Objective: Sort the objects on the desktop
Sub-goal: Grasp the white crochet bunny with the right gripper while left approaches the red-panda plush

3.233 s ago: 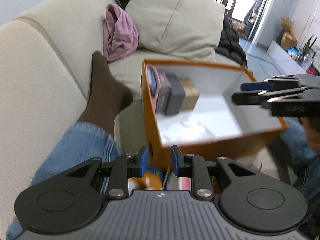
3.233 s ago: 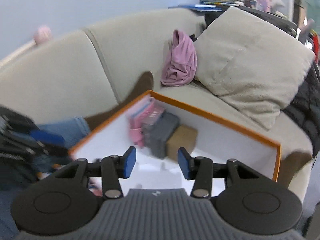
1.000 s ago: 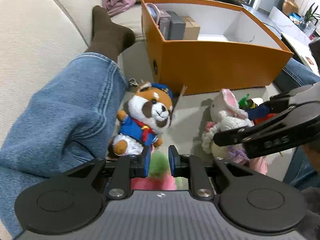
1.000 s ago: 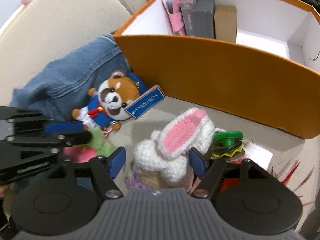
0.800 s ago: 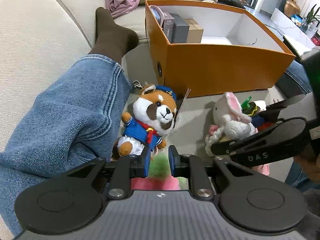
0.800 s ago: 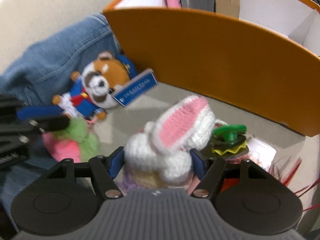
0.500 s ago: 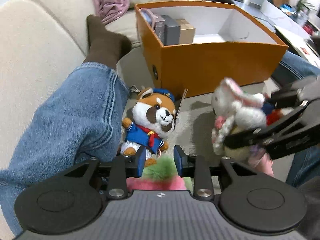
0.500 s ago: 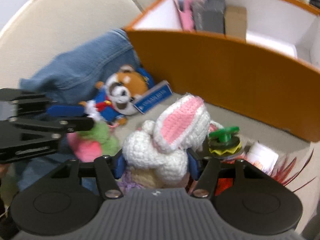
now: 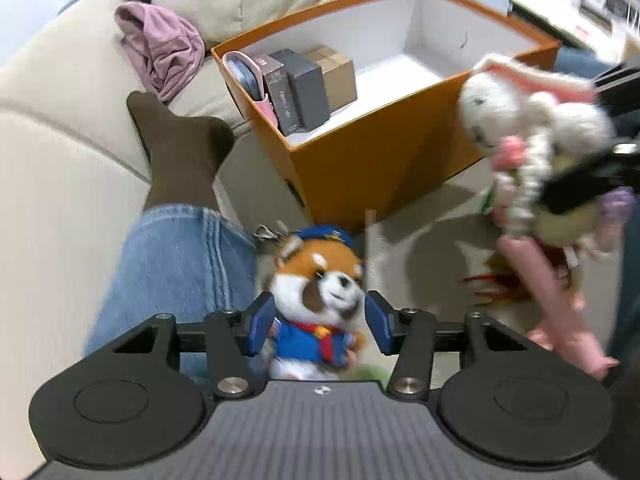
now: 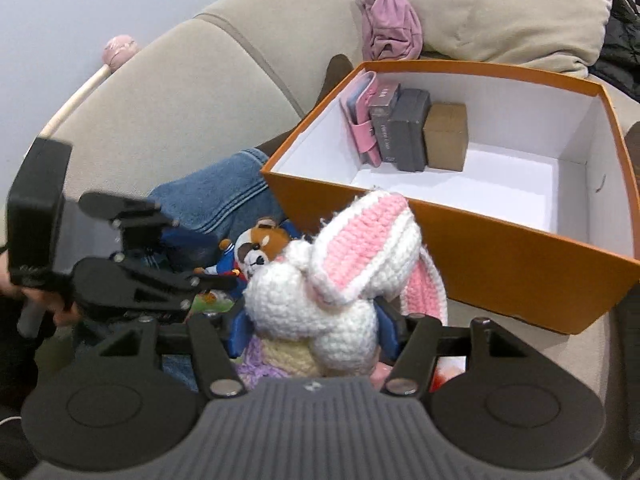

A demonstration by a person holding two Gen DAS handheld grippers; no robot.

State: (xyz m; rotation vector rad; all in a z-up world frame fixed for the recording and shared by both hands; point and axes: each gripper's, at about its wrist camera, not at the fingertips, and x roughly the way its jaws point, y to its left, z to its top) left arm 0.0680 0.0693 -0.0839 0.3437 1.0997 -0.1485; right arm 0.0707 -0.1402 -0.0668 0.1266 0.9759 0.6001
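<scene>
My right hand-held gripper (image 10: pixel 312 330) clamps the crochet bunny (image 10: pixel 340 276) beside the orange box (image 10: pixel 500 256). My left hand-held gripper (image 9: pixel 320 322), jaws opening, straddles the red panda plush (image 9: pixel 320 284) without pressing it.

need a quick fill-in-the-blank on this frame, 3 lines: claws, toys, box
1. The right claw is shut on the crocheted ______.
2. The red panda plush sits between the opening jaws of the ______ claw, whose pads do not press on it.
3. The small boxes stand upright against one end wall inside the ______ box.

Missing words: bunny; left; orange
</scene>
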